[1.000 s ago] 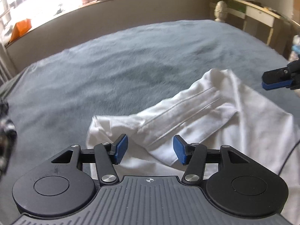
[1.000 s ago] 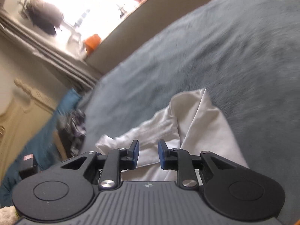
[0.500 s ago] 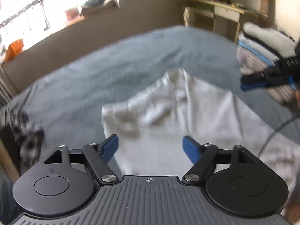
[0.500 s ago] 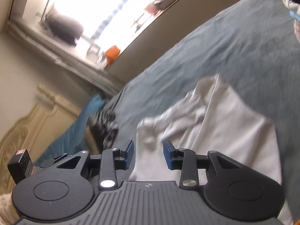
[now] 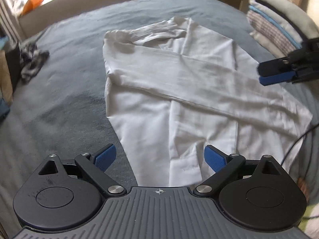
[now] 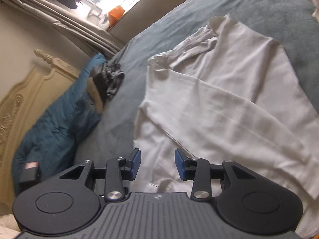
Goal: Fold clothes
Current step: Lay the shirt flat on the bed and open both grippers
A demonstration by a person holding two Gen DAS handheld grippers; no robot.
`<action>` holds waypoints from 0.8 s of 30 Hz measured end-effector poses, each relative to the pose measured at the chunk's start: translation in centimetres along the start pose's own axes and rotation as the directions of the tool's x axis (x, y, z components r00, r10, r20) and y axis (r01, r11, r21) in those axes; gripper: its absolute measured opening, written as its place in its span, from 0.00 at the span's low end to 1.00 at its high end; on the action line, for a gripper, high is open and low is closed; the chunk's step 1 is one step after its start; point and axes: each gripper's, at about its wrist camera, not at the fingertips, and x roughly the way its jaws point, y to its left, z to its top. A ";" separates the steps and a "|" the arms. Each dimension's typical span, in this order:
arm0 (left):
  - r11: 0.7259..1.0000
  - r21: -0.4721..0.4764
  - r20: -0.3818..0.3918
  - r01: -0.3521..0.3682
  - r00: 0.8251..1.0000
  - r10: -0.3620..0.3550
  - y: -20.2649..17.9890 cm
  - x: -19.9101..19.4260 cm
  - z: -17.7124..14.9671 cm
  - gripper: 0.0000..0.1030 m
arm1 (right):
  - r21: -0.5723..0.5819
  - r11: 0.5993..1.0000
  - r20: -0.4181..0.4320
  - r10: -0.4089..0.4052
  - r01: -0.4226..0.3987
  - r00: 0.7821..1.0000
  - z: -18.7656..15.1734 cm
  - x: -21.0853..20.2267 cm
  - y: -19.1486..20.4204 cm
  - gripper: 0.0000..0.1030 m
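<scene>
A white long-sleeved garment [image 5: 179, 79] lies spread on the blue-grey bed cover [image 5: 69, 99], with one sleeve folded slantwise across its body. My left gripper [image 5: 159, 151] hovers over the near hem; its jaws are opening wide and no cloth is between the pads. In the left wrist view my right gripper [image 5: 279, 73] hangs over the garment's right side. In the right wrist view, the right gripper [image 6: 157, 155] stands open above the white garment [image 6: 219, 99], its pads apart and gripping nothing.
A stack of folded clothes [image 5: 279, 20] stands at the bed's right edge. A dark patterned garment [image 5: 31, 61] lies crumpled at the left, beside a teal duvet [image 6: 55, 123] and a cream headboard [image 6: 24, 91]. A thin black cable [image 5: 295, 147] trails at the right.
Both grippers have pulled back from the collar end towards the hem, so the whole garment now shows. The left jaws have spread wide, the right ones a little.
</scene>
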 end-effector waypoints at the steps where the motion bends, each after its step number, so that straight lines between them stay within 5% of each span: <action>1: 1.000 0.015 0.003 -0.010 1.000 0.010 -0.5 -0.2 -0.4 0.93 | -0.009 1.000 0.010 -0.029 0.029 1.000 -0.7 0.0 0.2 0.39; 8: 0.999 0.044 -0.055 -0.011 0.998 0.014 -2.6 0.4 -2.3 0.93 | -0.089 0.980 0.045 -0.174 0.177 0.984 -4.8 -0.4 1.8 0.40; 24: 0.998 -0.026 -0.044 -0.053 0.998 0.052 -2.2 -0.5 -2.7 0.96 | -0.125 0.971 0.053 -0.198 0.204 0.979 -5.9 -0.4 3.8 0.41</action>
